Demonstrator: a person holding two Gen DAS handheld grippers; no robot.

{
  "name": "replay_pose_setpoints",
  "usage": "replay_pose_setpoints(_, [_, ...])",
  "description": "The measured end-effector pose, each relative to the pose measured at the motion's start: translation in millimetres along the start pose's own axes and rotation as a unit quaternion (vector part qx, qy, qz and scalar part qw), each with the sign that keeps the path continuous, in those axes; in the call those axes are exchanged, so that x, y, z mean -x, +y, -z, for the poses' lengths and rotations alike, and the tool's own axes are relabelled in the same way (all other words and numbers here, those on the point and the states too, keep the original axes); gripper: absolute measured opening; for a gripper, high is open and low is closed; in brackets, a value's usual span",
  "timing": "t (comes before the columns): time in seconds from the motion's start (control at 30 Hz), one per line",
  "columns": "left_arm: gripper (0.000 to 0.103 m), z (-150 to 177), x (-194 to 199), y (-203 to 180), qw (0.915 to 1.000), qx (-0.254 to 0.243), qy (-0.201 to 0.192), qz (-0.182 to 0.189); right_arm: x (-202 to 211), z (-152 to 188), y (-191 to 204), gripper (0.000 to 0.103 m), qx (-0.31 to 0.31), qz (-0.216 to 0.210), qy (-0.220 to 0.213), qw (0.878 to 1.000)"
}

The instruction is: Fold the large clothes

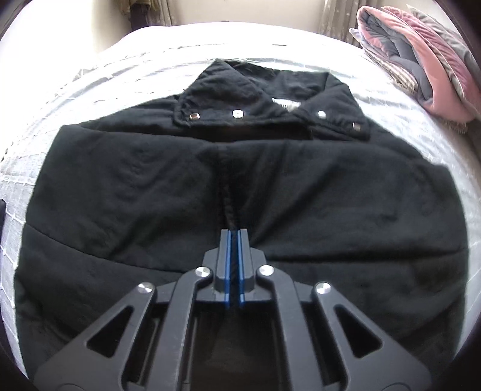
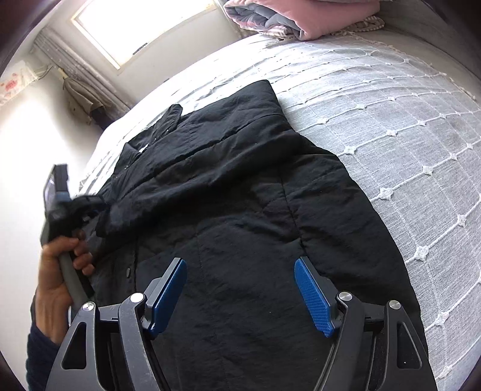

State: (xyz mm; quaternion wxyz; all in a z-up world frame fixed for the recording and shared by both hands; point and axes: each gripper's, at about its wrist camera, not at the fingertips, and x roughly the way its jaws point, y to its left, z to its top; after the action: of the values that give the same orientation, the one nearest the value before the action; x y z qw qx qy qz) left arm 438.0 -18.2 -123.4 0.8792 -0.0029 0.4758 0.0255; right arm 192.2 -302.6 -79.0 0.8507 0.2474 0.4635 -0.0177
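Left gripper (image 1: 234,233): your jaws are clamped on the black padded fabric jacket (image 1: 234,186), at its front seam.
Right gripper (image 2: 240,272): your jaws stand apart over the jacket.

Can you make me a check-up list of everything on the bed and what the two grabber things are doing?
Surface: bed with white quilted cover.
Job's things: black jacket spread flat, collar at the far end.
Clutter: folded pink and grey blankets at the bed's far corner.
Grippers: left gripper pinched shut on a ridge of jacket cloth; right gripper open above the jacket, nothing between its pads.
Cables: nothing seen.
Surroundings: bright window, curtains, pale wall.
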Motion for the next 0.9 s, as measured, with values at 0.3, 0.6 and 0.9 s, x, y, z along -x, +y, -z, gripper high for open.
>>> replay_pose_setpoints(0.3, [0.018,-8,6,14,0.9995,0.019,0.014,0.022,-1,-2,-4,0.075,-0.001,0.002,0.0,1.0])
replay_pose_setpoints(0.6, [0.042,42,78,100,0.9957,0.065,-0.002,0.065,15,-4,1,0.076,0.014,0.016,-0.03,0.999])
replay_pose_setpoints(0.9, [0.071,131,174,191,0.9953,0.085,-0.047,0.003,46,2,35,0.084,0.098,0.081,-0.113,0.985])
